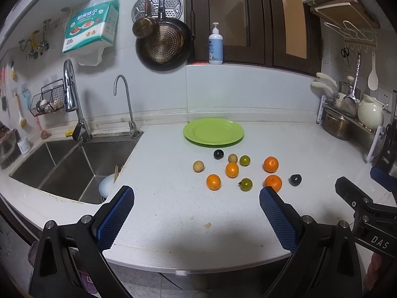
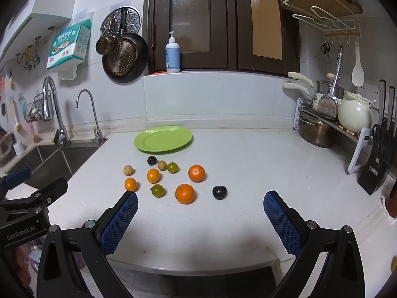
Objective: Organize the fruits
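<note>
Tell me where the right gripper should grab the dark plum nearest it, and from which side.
Grip the dark plum across its widest middle, coming from above and the near side with the right gripper open. It is round, lies alone on the counter, and bare surface flanks it; the nearest orange sits apart to its left.

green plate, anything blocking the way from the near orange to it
Yes. Other fruit lies between the near orange and the green plate: a small orange, a green fruit and a longan. Lifted over them, nothing visible blocks it.
</note>
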A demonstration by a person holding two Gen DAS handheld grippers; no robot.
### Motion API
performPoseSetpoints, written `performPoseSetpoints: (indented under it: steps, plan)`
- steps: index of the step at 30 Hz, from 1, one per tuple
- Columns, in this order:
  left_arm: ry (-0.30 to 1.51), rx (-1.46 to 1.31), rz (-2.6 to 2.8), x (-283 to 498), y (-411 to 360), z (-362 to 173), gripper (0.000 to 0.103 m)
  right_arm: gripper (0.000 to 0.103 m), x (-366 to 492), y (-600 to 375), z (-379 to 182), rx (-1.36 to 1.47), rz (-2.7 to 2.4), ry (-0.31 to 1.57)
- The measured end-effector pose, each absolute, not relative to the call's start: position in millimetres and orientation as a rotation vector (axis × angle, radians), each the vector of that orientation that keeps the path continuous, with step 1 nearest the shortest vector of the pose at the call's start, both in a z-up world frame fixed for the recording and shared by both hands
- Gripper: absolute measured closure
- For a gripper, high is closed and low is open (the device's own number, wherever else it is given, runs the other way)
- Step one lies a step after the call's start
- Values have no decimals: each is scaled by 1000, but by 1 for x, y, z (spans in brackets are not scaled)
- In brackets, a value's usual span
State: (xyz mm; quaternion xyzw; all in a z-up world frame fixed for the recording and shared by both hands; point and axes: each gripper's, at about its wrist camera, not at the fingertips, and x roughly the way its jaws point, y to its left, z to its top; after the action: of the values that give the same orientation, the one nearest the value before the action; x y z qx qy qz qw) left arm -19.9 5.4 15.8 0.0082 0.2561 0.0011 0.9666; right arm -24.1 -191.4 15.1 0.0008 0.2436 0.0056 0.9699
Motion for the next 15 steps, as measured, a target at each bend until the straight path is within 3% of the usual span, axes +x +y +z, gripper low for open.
performPoseSetpoints:
  steps: [15]
  plan:
    - [502, 12, 2, -24, 8, 23, 0, 1, -27, -188, 18, -4, 27, 476]
